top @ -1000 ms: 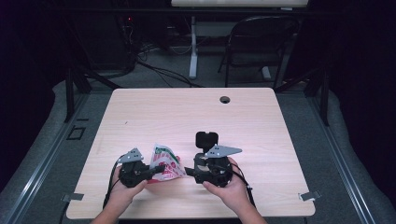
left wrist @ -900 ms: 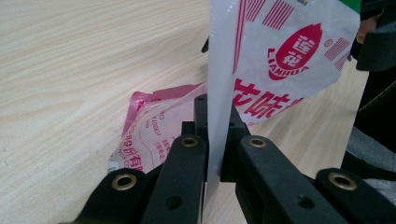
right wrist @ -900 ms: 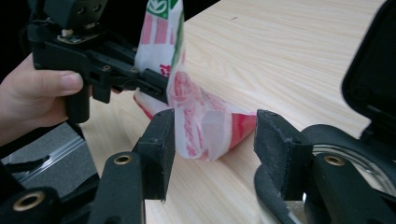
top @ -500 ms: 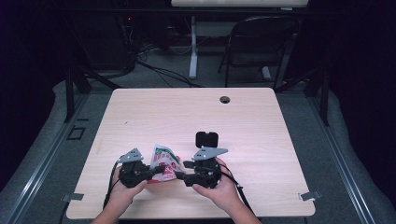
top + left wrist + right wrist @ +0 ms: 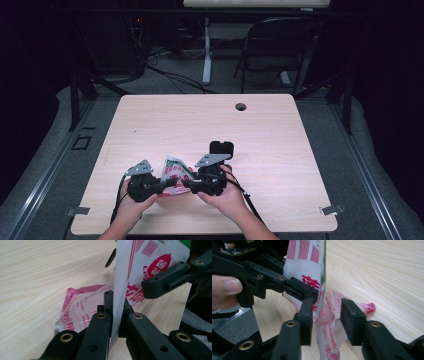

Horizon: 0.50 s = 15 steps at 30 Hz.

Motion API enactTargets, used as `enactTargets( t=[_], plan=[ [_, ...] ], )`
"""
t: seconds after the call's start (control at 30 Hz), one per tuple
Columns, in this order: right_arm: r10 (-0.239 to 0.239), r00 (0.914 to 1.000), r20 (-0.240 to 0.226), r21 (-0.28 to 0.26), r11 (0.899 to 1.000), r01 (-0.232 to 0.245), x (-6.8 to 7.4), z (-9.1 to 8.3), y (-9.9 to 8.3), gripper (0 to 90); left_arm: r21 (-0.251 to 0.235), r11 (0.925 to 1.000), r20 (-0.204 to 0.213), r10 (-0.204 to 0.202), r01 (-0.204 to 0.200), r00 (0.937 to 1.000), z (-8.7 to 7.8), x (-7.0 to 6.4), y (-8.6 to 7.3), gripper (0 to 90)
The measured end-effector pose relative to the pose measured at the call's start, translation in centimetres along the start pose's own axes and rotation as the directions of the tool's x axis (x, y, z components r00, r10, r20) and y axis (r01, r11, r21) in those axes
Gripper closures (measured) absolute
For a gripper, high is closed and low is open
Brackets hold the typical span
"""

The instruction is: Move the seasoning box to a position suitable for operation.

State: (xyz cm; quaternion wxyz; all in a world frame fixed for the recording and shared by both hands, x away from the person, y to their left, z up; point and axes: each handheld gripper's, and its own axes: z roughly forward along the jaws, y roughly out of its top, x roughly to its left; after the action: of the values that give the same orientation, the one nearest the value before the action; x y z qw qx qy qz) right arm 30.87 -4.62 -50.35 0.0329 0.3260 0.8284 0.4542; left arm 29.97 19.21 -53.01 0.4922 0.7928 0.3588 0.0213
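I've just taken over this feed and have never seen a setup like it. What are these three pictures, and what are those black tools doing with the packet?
There is no robot arm here. A person at a table holds a hand-held two-jaw gripper in each hand.

The high view looks down from above the person's side. It shows the left gripper and the right gripper meeting at a red and white packet near the table's front edge. A small black object lies just beyond them.

The other two pictures come from cameras riding on the grippers, looking along their black jaws. In the left gripper view the jaws are shut on the packet's edge. In the right gripper view the jaws stand apart on either side of the packet, not yet pinching it.
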Motion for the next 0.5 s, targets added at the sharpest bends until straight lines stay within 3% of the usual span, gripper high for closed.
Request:
enactTargets(
  t=[0.13, 0.5],
  plan=[
    [0.007, 0.9999, -0.014, 0.021, 1.0, -0.007, -0.17, 0.17, 0.21, 80.4, 0.003, 1.0, 0.001, 0.006, -0.006, 1.0, 0.1, -0.05, -0.07, 90.0],
    [0.0, 0.9996, -0.028, 0.051, 0.999, 0.002, -0.56, 0.17, 0.26, 89.8, 0.008, 0.9999, 0.0, 0.011, -0.011, 0.9999, 0.14, -0.02, -0.17, 87.9]
  ],
)
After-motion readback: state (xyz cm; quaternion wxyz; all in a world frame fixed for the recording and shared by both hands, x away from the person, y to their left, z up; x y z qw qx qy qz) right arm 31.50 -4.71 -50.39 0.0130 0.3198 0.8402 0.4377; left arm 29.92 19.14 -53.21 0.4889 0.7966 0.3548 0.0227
